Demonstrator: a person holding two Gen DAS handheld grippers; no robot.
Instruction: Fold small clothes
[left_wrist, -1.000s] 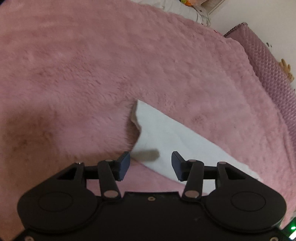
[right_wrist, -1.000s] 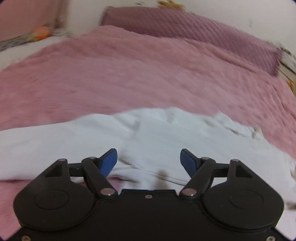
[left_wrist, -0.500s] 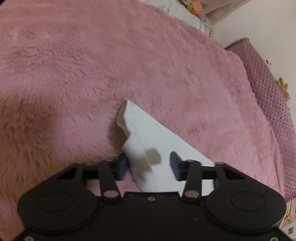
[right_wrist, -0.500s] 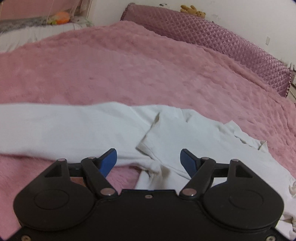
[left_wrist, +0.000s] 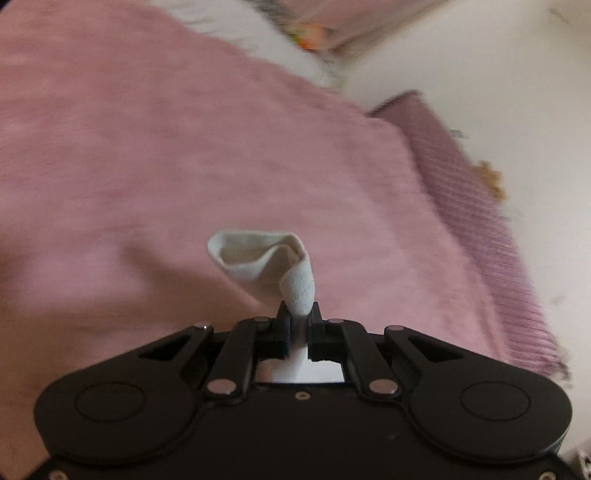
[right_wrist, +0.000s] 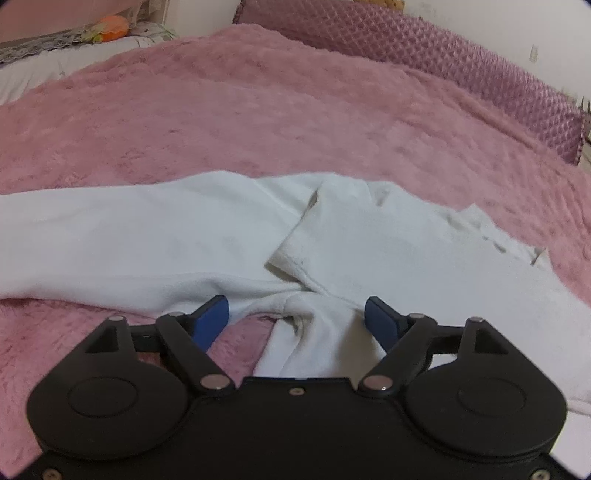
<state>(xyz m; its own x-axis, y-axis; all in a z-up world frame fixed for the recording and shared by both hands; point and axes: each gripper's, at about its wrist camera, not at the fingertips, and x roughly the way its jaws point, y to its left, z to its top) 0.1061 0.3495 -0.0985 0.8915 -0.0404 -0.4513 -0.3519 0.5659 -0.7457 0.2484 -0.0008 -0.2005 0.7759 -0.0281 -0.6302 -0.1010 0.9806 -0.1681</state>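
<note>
A: Pink bed blanket carries white garment. Left hand-held gripper is clamped on its cuff.

B: Right hand-held gripper, jaws opening, straddles bunched cloth, unpinched. Advise lifting cuff slowly, keeping fabric taut.

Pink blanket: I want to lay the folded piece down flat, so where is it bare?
Bare: the pink blanket between the white garment and the quilted headboard, and ahead of the left gripper. Crowded: the strip before the right gripper, where the garment bunches.
</note>
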